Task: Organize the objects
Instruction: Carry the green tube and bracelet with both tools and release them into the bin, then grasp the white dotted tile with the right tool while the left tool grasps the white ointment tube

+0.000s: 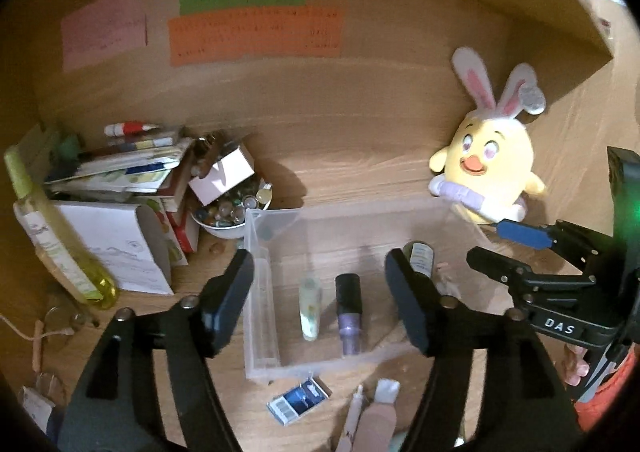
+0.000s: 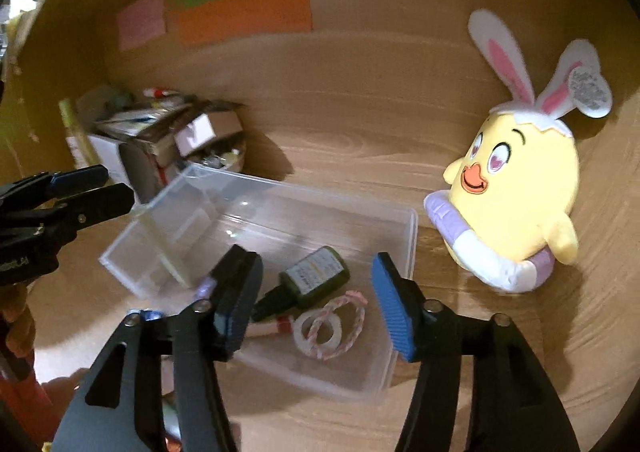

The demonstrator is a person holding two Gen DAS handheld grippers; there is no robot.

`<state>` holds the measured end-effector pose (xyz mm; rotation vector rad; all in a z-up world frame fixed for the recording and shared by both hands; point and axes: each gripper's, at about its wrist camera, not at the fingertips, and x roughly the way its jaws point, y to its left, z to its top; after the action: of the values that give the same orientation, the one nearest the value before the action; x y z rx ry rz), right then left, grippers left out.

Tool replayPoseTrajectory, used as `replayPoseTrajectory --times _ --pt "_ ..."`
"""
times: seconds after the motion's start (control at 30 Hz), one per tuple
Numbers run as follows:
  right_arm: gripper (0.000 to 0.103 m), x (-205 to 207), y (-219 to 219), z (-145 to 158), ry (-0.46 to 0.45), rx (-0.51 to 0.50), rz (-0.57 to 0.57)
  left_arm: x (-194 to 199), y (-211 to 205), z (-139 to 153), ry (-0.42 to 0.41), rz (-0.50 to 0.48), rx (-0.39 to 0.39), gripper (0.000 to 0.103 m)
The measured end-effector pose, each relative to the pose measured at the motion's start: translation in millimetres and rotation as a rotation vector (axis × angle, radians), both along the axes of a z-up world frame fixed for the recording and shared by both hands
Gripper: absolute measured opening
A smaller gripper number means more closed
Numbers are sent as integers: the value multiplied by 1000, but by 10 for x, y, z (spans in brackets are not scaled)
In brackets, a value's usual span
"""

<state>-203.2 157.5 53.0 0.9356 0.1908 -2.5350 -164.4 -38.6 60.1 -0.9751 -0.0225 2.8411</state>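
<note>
A clear plastic box [image 1: 262, 316] stands on the wooden desk; it also shows in the right wrist view [image 2: 404, 248]. Inside lie a pale tube [image 1: 310, 310], a purple-capped bottle [image 1: 349, 312], a dark green bottle [image 2: 316, 278] and hair ties [image 2: 332, 326]. My left gripper [image 1: 320, 304] is open and empty above the box. My right gripper [image 2: 316, 302] is open and empty over the green bottle. It shows at the right of the left wrist view [image 1: 516, 252].
A yellow chick plush [image 2: 516, 208] with rabbit ears leans on the right wall. A pile of booklets [image 1: 132, 172], a bowl of marbles [image 1: 232, 212] and a yellow bottle [image 1: 56, 236] crowd the back left. A blue packet [image 1: 298, 402] lies in front of the box.
</note>
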Motion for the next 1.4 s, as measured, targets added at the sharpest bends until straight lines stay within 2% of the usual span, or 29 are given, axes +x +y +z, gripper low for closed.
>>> replayPoseTrajectory --times 0.1,0.2,0.33,0.73,0.83,0.9,1.03,1.1,1.17,1.23,1.3,1.33,1.4 --pt "64 211 47 43 26 -7 18 194 -9 23 14 -3 1 81" --pt "68 421 98 32 32 -21 35 396 -10 -11 19 -3 -15 83" --pt "70 668 167 -44 19 -38 52 629 -10 -125 5 -9 -33 83" --pt "70 1265 368 -586 -112 -53 54 1142 97 -624 -102 -47 6 83" --pt "70 1375 380 -710 -141 -52 63 1276 155 -711 -117 -60 15 72" --pt "70 1420 372 -776 -163 -61 76 1359 199 -757 -133 -73 28 60" --pt "69 1507 314 -869 -187 -70 113 1516 299 -814 -154 -103 44 49" --pt "66 1533 272 -909 -189 -61 126 1589 369 -841 -159 -115 30 45" --pt "58 1539 229 -957 -194 -46 135 1643 440 -882 -181 -147 42 43" --pt "46 1534 206 -997 -202 -40 143 1675 506 -918 -199 -174 51 41" --pt "40 1533 185 -1016 -190 -29 140 1709 597 -961 -216 -200 44 38" --pt "32 1534 176 -1020 -184 -20 138 1723 644 -985 -226 -216 43 38" --pt "32 1526 170 -1023 -174 -11 138 1741 707 -1018 -240 -241 48 36"
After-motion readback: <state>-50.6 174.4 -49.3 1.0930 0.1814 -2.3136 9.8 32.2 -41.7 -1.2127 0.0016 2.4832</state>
